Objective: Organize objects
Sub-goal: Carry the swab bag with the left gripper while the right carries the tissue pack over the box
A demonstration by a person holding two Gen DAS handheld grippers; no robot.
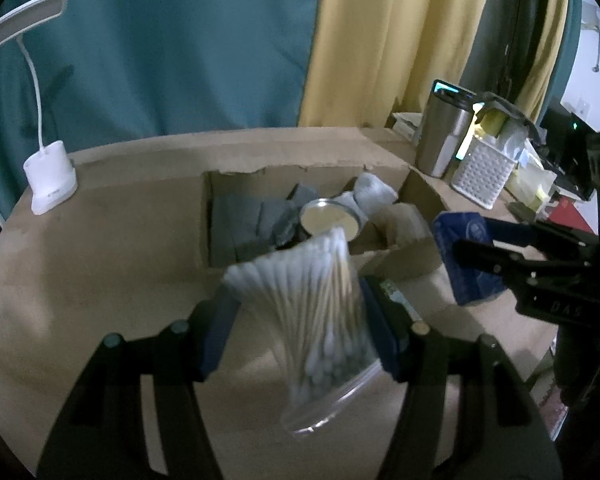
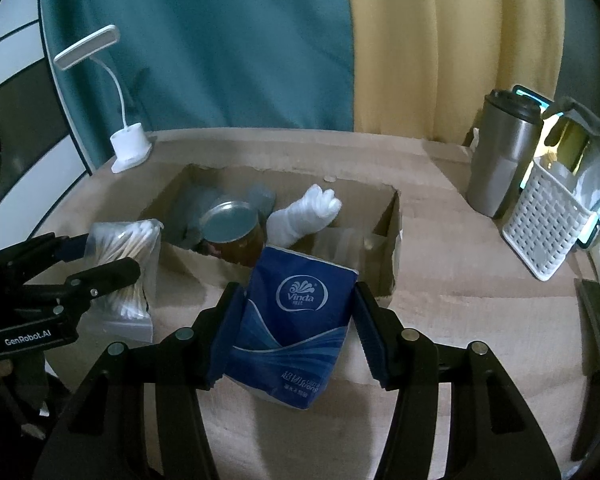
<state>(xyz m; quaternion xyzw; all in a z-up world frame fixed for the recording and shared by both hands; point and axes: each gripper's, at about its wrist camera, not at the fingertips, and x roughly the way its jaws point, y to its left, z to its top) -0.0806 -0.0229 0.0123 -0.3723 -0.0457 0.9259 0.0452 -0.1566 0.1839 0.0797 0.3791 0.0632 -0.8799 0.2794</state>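
The left gripper [image 1: 300, 312] is clamped on a clear plastic bag of wooden-stemmed cotton swabs [image 1: 320, 312], its blue pads pressing both sides of the bag. The bag hangs tilted above the tan cloth-covered table [image 1: 100, 240], just near of the open brown cardboard box [image 1: 236, 168].

The right gripper [image 2: 296, 312] is closed on a dark blue plastic pack of Vinda tissues [image 2: 296, 320], gripped at its left and right edges and held near the box's [image 2: 392, 240] front wall. In the left wrist view this pack [image 1: 468, 256] sits to the right of the swab bag, well apart from it.

Inside the box lie a brown glass jar with a silver metal lid [image 2: 232, 228], a rolled white sock [image 2: 304, 212] to its right, and dark grey folded cloths [image 1: 252, 220] at the left.

A white gooseneck desk lamp [image 2: 128, 144] stands at the far left of the table. At the far right stand a tall stainless steel tumbler with a black lid [image 2: 500, 160] and a white perforated plastic basket [image 2: 544, 232] beside it. A teal and yellow curtain [image 2: 260, 40] hangs behind.
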